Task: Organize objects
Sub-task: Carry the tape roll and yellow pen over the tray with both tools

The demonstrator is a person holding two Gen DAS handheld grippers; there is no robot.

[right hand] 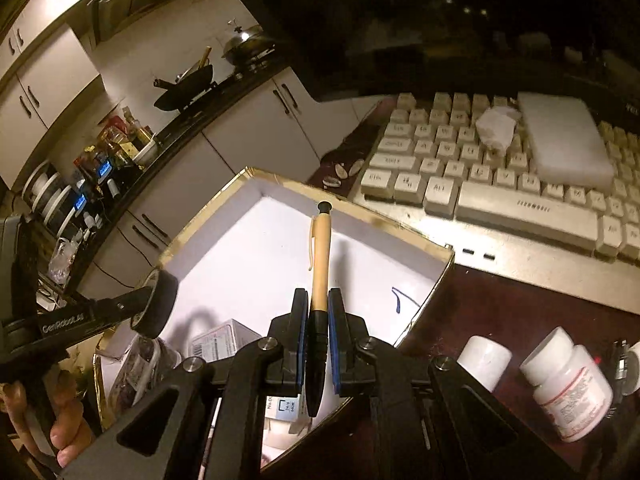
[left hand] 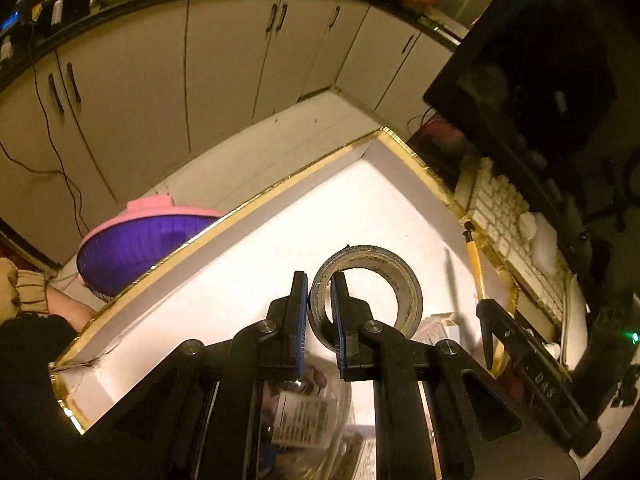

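My left gripper (left hand: 320, 280) is shut on the wall of a dark tape roll (left hand: 404, 276), one finger inside the ring and one outside. It hangs above the white gold-rimmed box (left hand: 256, 204). My right gripper (right hand: 319, 296) is shut on a yellow pen (right hand: 321, 248) with a black grip, its far end pointing away over the box (right hand: 360, 208). In the right wrist view the left gripper (right hand: 148, 300) carries the tape roll (right hand: 162, 304) over the box's left side. In the left wrist view the right gripper (left hand: 486, 306) and pen (left hand: 474, 256) stand near the box's right rim.
A small carton (right hand: 228, 338) and a clear bag (right hand: 140, 364) lie in the box. Right of it on the dark table stand a white bottle (right hand: 484, 360) and a pill bottle (right hand: 568, 388). Behind lies a keyboard (right hand: 520, 208). A pink-rimmed purple basket (left hand: 136, 240) sits on the floor.
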